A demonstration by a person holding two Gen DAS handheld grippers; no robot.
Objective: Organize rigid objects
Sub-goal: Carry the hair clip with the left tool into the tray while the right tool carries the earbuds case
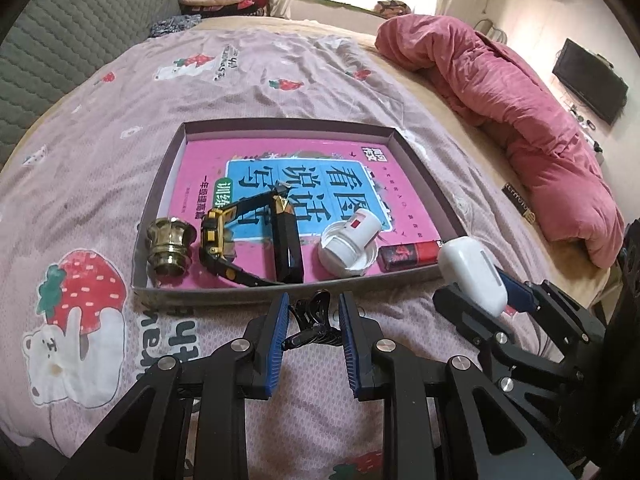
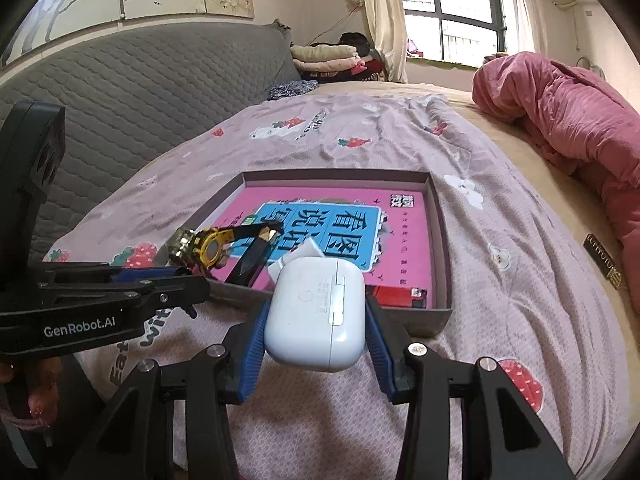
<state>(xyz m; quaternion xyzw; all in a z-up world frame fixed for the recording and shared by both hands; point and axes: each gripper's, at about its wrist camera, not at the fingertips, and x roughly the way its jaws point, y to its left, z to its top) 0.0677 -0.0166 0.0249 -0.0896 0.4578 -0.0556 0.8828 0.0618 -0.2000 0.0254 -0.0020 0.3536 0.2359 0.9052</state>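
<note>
White earbud case point(image 2: 316, 312) sits clamped in the right gripper point(image 2: 316, 344); the left gripper point(image 1: 312, 320) pinches a black hair clip point(image 1: 310, 322). Each should clear the tray point(image 1: 224, 286) wall before release.

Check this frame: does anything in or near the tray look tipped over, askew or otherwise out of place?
The white cap lies tipped on its side in the tray rather than standing. The watch rests on its edge, its strap against the black faceted bar. Nothing looks spilled or damaged.

L wrist: close, looks fwd-down over tray point(image 1: 224, 288) | R wrist: right of it, same tilt | shared: tray, pink quilt point(image 2: 560, 112)
</note>
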